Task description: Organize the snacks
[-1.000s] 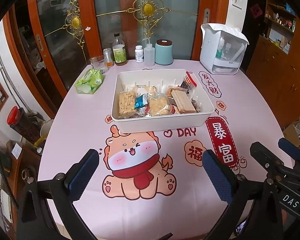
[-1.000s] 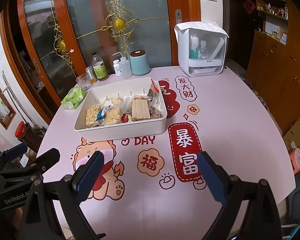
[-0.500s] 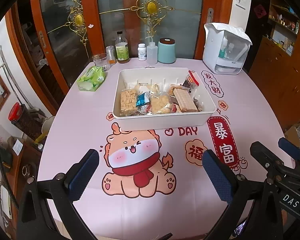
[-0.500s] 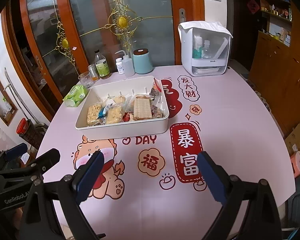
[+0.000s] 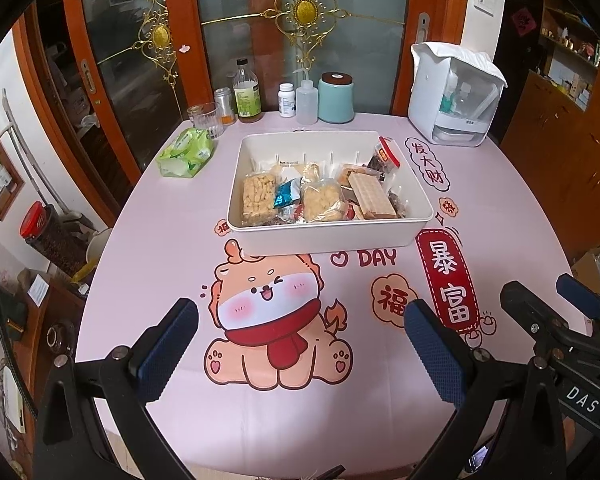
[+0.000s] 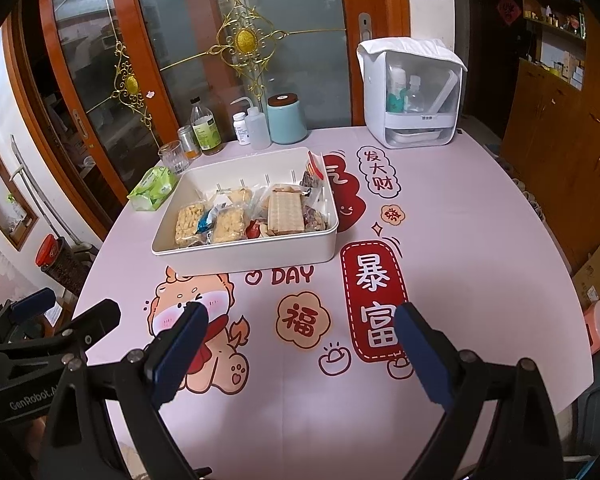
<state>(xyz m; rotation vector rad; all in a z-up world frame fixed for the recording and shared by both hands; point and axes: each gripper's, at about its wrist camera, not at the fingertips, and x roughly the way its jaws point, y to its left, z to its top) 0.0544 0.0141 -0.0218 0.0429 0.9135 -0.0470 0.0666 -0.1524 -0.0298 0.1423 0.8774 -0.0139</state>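
- Left gripper [image 5: 300, 354]: jaws spread wide, nothing between the blue textured pads [image 5: 434, 354]; it hangs over the near edge of the table, well short of the bin.
- Right gripper [image 6: 300, 354]: likewise wide open and empty, black frame, blue ribbed pads [image 6: 420, 356].
- Writing on hardware: "DAS" on the right gripper's body in the left wrist view; "GenRobot.A…" (cut off) on the left gripper's body in the right wrist view.
- White bin [image 5: 328, 236]: rectangular, smooth plastic, rounded corners, slotted back wall; stands mid-table, beyond both grippers.
- Snacks [image 5: 320, 196] lie packed in the bin's near half: clear crinkled bags of pale puffed pieces, a ridged wafer block [image 5: 370, 196], a blue foil packet, a red-topped packet propped at the far right corner. Package print too small to read.
- Tablecloth [image 5: 160, 260]: pink, glossy, printed with a cartoon creature in a red scarf, "DAY" with a heart, and the characters 福, 暴富, 发大财.
- Back edge: green tissue pack [image 5: 186, 152], ribbed glass tumbler [image 5: 206, 120], green-labelled bottle [image 5: 247, 92], white pill bottle, squeeze bottle, teal canister [image 5: 336, 98], white box with clear front [image 5: 456, 94].
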